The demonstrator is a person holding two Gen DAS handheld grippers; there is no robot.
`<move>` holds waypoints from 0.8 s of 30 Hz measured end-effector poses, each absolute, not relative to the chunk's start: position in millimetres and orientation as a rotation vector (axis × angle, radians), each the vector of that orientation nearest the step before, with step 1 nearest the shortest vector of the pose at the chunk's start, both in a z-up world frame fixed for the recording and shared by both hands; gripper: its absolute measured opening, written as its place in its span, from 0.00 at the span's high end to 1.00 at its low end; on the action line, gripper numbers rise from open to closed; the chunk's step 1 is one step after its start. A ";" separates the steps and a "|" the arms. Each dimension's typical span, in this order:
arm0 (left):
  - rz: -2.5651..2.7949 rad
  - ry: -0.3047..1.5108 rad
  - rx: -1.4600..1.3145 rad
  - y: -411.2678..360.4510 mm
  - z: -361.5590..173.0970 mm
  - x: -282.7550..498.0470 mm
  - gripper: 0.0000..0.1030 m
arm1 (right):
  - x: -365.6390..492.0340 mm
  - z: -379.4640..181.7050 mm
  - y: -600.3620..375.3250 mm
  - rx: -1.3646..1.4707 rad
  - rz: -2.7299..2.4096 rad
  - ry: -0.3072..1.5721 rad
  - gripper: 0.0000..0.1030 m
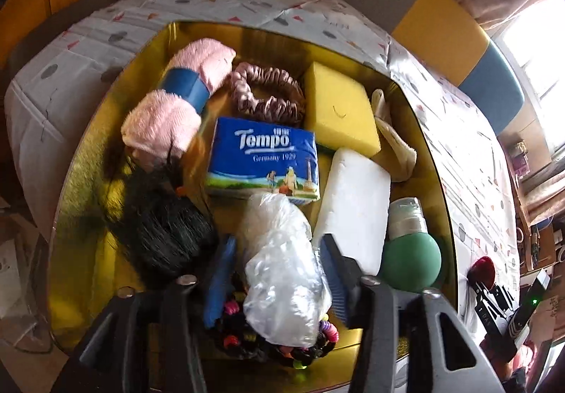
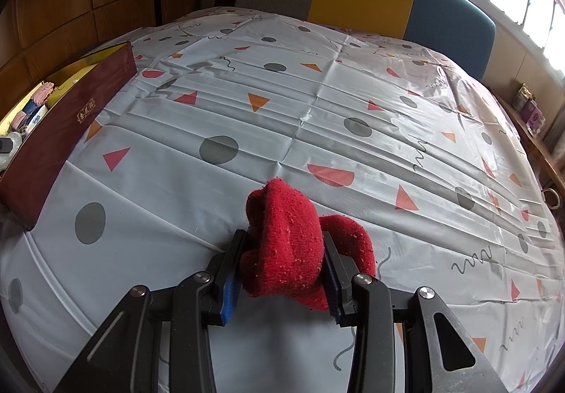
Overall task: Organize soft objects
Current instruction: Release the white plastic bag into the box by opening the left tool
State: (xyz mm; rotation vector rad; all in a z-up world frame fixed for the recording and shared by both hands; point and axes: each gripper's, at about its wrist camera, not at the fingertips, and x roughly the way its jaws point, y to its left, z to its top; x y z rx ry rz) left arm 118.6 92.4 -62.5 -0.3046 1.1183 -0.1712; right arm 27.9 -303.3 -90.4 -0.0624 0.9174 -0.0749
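Note:
In the left wrist view a crumpled clear plastic bag lies in the gold-lined box, on top of a black bundle of hair ties with coloured beads. My left gripper is open, its blue pads on either side of the bag; the left pad stands clear of it. In the right wrist view my right gripper is shut on a red knitted sock, low over the patterned tablecloth. The sock bulges out above and to the right of the pads.
The box also holds a pink towel with a blue band, a pink scrunchie, a yellow sponge, a Tempo tissue pack, a white foam block, a green bottle and a black furry item. The box's maroon wall stands left of my right gripper.

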 end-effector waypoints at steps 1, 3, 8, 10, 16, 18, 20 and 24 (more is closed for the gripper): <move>-0.177 1.107 -0.298 92.6 -60.8 117.5 0.35 | 28.1 -90.4 -303.4 -0.064 -0.075 0.918 0.61; -0.181 1.096 -0.292 93.1 -58.1 116.5 0.32 | 28.4 -90.4 -304.0 -0.064 -0.076 0.918 0.61; -0.136 1.042 -0.254 93.9 -44.3 110.2 0.28 | 29.5 -90.5 -303.3 -0.075 -0.081 0.921 0.61; -0.124 1.014 -0.232 94.1 -37.3 105.1 0.27 | 30.1 -90.4 -302.9 -0.080 -0.085 0.922 0.61; -0.075 0.941 -0.163 93.9 -17.7 86.4 0.27 | 30.5 -89.6 -298.9 -0.100 -0.104 0.928 0.63; -0.071 0.924 -0.137 93.4 -14.1 80.0 0.27 | 30.8 -89.4 -297.5 -0.106 -0.112 0.930 0.63; -0.061 0.908 -0.104 91.4 -10.6 75.8 0.27 | 31.2 -89.3 -296.2 -0.110 -0.119 0.933 0.63; -0.037 0.864 -0.054 92.2 -3.7 65.3 0.27 | 31.5 -89.3 -294.3 -0.118 -0.133 0.938 0.63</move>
